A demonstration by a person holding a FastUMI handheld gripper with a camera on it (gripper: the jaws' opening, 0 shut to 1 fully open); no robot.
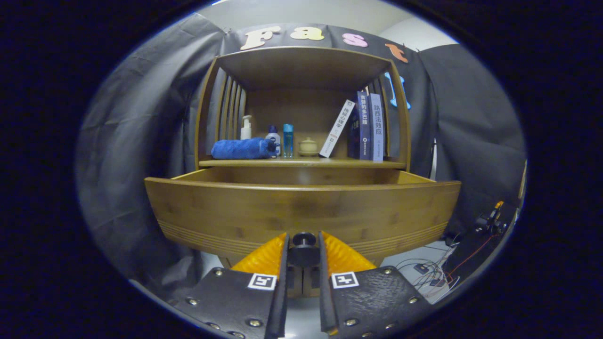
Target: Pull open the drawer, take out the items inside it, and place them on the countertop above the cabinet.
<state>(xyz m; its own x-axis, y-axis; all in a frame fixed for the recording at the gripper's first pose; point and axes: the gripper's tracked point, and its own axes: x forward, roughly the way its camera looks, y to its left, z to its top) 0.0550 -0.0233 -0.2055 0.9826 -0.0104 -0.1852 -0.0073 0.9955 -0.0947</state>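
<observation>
The gripper (304,245) has its jaws clamped on the drawer's knob (304,239) because that is the only pull point, and the drawer (301,207) stands pulled out below the shelf, its inside hidden behind the tall front panel.

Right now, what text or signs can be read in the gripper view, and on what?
"路西法效应": pale book spine, rightmost of the three books.
"贪婪的多巴胺": dark book spine beside it.
Leaning white book: title too blurred to read.
Bottles: print too small to read.
Square markers on the gripper, whose fingers are shut on the drawer knob: patterns only, no words.
</observation>
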